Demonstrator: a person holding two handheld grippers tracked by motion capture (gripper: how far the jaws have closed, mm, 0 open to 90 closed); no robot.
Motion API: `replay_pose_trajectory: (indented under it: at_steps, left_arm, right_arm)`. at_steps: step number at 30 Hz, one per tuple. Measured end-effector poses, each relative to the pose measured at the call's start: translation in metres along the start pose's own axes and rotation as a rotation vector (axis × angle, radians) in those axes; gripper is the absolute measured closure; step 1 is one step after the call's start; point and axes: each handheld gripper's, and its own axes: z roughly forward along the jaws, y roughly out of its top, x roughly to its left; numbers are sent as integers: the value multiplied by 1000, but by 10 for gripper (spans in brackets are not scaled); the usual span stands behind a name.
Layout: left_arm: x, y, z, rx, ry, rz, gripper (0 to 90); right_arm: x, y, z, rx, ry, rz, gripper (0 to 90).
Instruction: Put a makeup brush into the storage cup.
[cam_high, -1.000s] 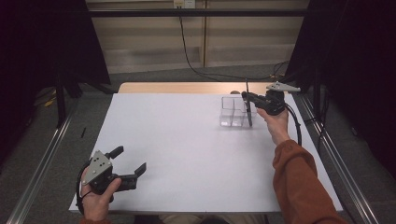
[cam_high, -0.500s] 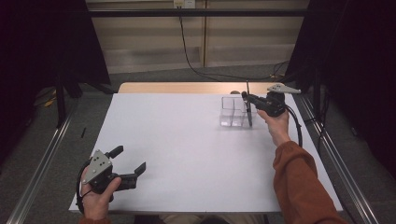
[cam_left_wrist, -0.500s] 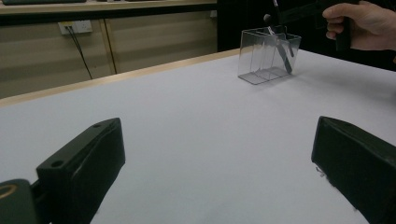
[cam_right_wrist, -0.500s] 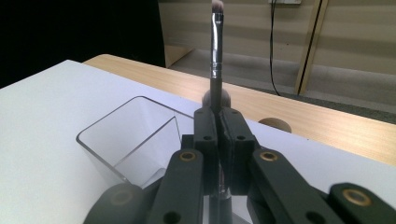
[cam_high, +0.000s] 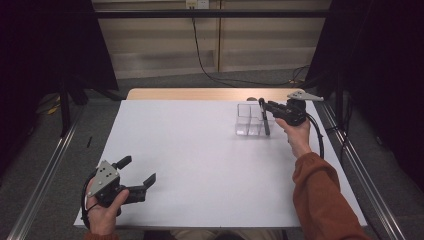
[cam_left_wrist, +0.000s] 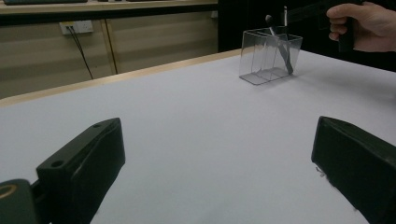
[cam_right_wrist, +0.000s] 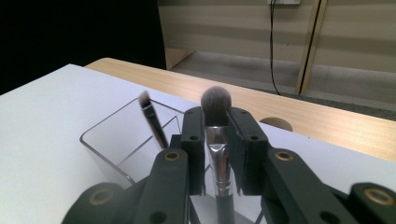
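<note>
A clear acrylic organiser (cam_high: 247, 120) stands at the far right of the white table (cam_high: 200, 165). My right gripper (cam_high: 263, 104) is held level over its right end. A fluffy make-up brush (cam_right_wrist: 217, 140) with a silver ferrule stands head up between its jaws, which have just been opening; slim gaps show beside the ferrule. In the high view the brush (cam_high: 265, 122) leans in the organiser's right compartment. A thinner brush (cam_right_wrist: 152, 119) stands in the organiser (cam_right_wrist: 116, 140) too. My left gripper (cam_high: 138, 169) rests open and empty at the near left corner.
A light wooden strip (cam_high: 200, 93) runs along the table's far edge. Metal rails (cam_high: 45, 165) flank the table on both sides. A person's orange sleeve (cam_high: 320, 200) comes in from the bottom right. In the left gripper view the organiser (cam_left_wrist: 266, 60) stands far off.
</note>
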Motion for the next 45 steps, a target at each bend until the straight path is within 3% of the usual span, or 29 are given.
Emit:
replay_pose_trajectory:
  at_steps: [2,12,18,25,28,32,40,45]
  left_arm:
    - [0,0,0,-11,-1,-17,28]
    - [0,-1,-2,-12,3,-15,28]
    - [0,0,-3,-26,7,-21,29]
    - [2,-1,-8,-45,14,-32,29]
    - [3,-1,-7,-29,14,-15,29]
    - [2,-1,-7,-28,14,-17,29]
    - [2,-1,-9,-33,19,-24,30]
    - [2,-1,-9,-34,15,-24,30]
  right_arm:
    - [0,0,-2,-9,4,4,708]
    - [4,2,-13,-34,7,6,486]
    - [10,-2,-18,-30,10,-17,351]
    - [21,-4,-29,-58,36,-23,163]
    - [25,-4,-35,-75,61,-22,129]
    - [29,-3,-42,-74,77,-28,13]
    - [38,-9,-57,-68,71,-40,4]
    - [48,-11,-69,-90,11,-74,23]
